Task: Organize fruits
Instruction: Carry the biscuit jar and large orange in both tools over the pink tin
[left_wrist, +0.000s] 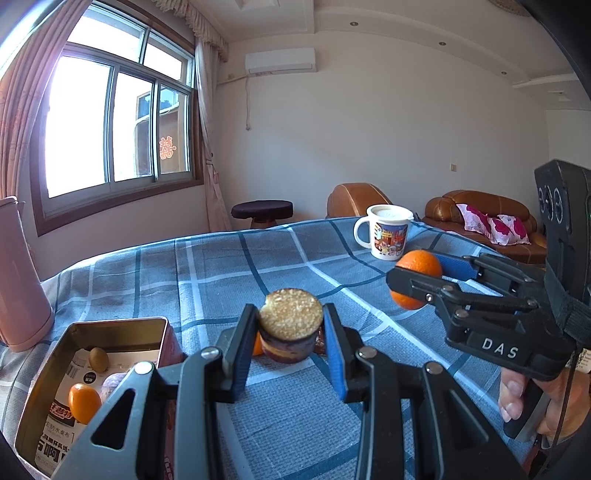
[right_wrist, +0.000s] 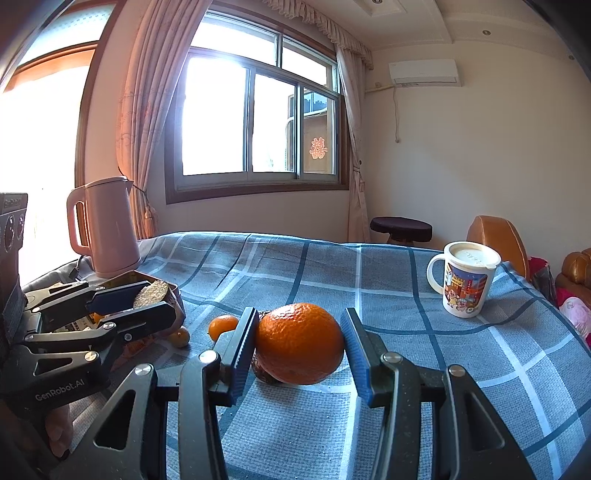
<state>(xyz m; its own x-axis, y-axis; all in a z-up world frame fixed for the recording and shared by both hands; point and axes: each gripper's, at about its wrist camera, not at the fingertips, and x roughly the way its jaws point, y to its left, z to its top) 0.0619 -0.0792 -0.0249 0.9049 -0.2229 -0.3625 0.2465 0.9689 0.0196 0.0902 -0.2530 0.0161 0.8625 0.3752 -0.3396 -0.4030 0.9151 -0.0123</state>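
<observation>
The left wrist view is giving us the open tin (left_wrist: 110, 328) at near left, with a kiwi (left_wrist: 98, 358) and a small orange fruit (left_wrist: 84, 402) lying inside on printed paper; the right wrist view is showing only the tin's corner behind the left gripper (right_wrist: 147, 299).

The right wrist view is showing us two small orange fruits (right_wrist: 221, 325) loose on the checked cloth of the counter (right_wrist: 424, 350), plus the whole pink kettle (right_wrist: 107, 229) at far left.

The left gripper (left_wrist: 291, 332) is holding a round, crumb-topped cake (left_wrist: 291, 318), fingers closed against its sides, flat top tilting toward the camera.

The right gripper (right_wrist: 300, 345) is clamping the large orange (right_wrist: 300, 343), fingers pressing both sides and held fairly wide by it; its long axis is running left to right between them. It is hanging above the cloth, near the mug (right_wrist: 466, 280).
</observation>
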